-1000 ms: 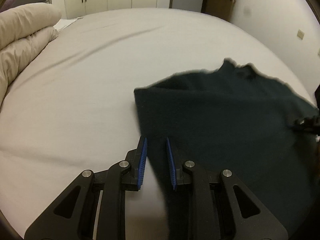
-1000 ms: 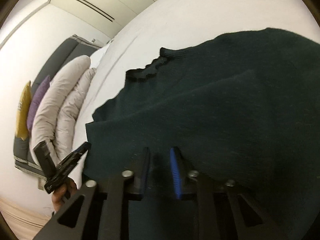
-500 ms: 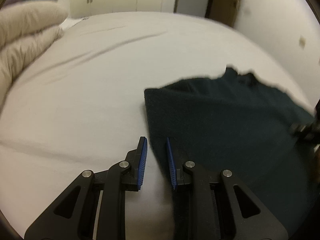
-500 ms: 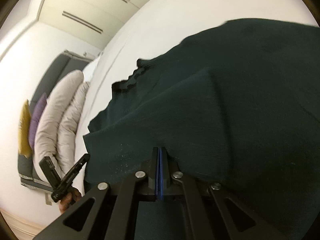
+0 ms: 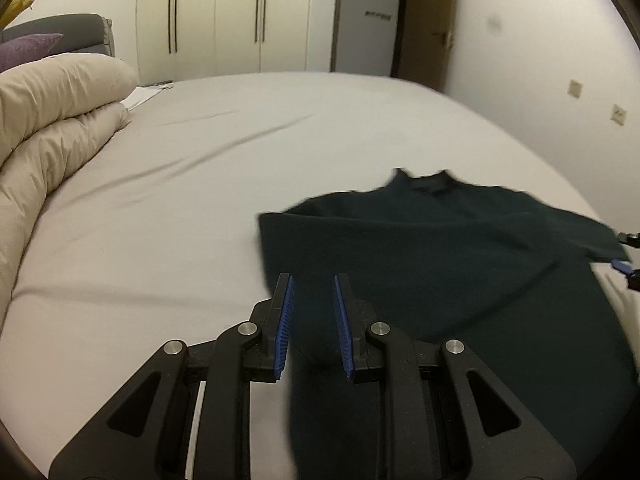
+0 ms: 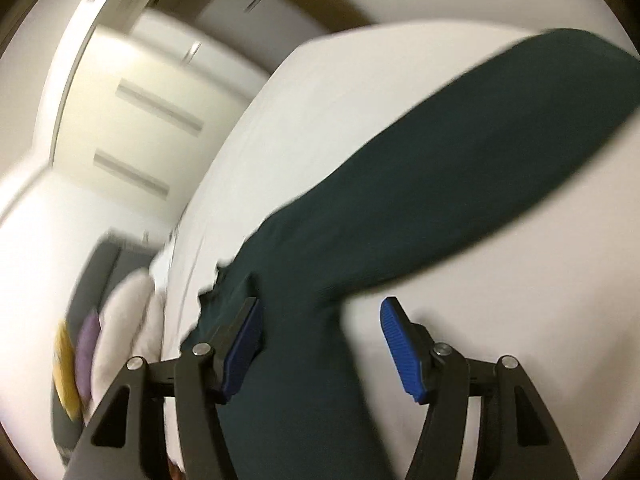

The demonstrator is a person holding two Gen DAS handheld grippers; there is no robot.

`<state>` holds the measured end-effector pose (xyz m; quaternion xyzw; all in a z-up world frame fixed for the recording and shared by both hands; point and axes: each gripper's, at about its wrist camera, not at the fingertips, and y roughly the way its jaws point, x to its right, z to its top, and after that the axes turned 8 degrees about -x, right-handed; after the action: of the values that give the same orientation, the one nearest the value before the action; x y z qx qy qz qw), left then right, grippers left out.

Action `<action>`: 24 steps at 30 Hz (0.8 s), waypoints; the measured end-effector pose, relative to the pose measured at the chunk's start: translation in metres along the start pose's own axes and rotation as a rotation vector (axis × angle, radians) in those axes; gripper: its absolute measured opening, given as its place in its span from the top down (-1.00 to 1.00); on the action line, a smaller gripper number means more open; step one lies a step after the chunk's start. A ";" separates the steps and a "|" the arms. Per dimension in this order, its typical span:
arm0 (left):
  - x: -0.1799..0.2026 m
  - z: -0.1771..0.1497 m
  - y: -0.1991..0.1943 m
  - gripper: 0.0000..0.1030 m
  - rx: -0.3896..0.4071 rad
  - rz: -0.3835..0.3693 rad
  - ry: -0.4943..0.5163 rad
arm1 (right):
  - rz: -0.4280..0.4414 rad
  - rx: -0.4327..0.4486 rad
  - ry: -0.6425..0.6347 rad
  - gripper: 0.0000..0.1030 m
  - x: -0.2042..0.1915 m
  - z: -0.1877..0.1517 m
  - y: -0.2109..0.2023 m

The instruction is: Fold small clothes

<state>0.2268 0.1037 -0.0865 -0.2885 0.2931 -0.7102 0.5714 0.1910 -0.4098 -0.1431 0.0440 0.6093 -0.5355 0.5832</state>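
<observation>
A dark green knit top (image 5: 460, 264) lies on the white bed (image 5: 180, 208), collar toward the far side. My left gripper (image 5: 313, 328) is open a little, its blue pads on either side of the top's near left edge, not pinching it. In the blurred right wrist view the top (image 6: 420, 208) stretches up and right. My right gripper (image 6: 324, 344) is wide open with cloth between its blue pads (image 6: 400, 352), not clamped. The right gripper's tip shows in the left wrist view at the right edge (image 5: 628, 268).
A beige rolled duvet (image 5: 52, 128) lies along the bed's left side, with grey and purple cushions (image 5: 28, 46) behind it. Wardrobe doors (image 5: 216, 16) and a doorway stand beyond the bed. A wall with sockets (image 5: 576, 88) runs along the right.
My right gripper was open, shut on the top half a second ago, and now stands wide open and has swung away. My left gripper drew back slightly, still a little open.
</observation>
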 end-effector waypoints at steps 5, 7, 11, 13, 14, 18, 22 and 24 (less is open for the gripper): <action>0.030 -0.041 -0.026 0.58 -0.019 -0.089 -0.060 | 0.065 0.140 0.272 -0.25 0.082 0.008 -0.058; 0.051 -0.058 -0.027 -0.02 -0.041 -0.130 -0.091 | 0.119 0.208 0.360 -0.19 0.109 0.009 -0.073; 0.077 -0.076 -0.033 -0.36 -0.035 -0.194 -0.128 | 0.139 0.222 0.407 -0.12 0.122 0.020 -0.069; 0.090 -0.075 -0.036 -0.37 -0.042 -0.226 -0.144 | 0.139 0.216 0.410 -0.12 0.119 0.028 -0.062; 0.094 -0.074 -0.039 -0.37 -0.038 -0.229 -0.144 | 0.135 0.214 0.416 -0.09 0.117 0.034 -0.057; 0.102 -0.064 -0.054 -0.51 -0.002 -0.259 -0.189 | 0.107 0.236 0.499 -0.02 0.118 0.056 -0.043; 0.098 -0.049 -0.065 -0.63 0.055 -0.183 -0.196 | 0.180 0.300 0.562 -0.02 0.128 0.071 -0.041; 0.098 -0.045 -0.072 -0.63 0.108 -0.113 -0.184 | 0.235 0.337 0.593 -0.01 0.132 0.072 -0.038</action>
<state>0.1291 0.0236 -0.0557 -0.3372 0.1842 -0.7265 0.5697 0.1711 -0.5520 -0.2024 0.3625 0.6460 -0.5216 0.4234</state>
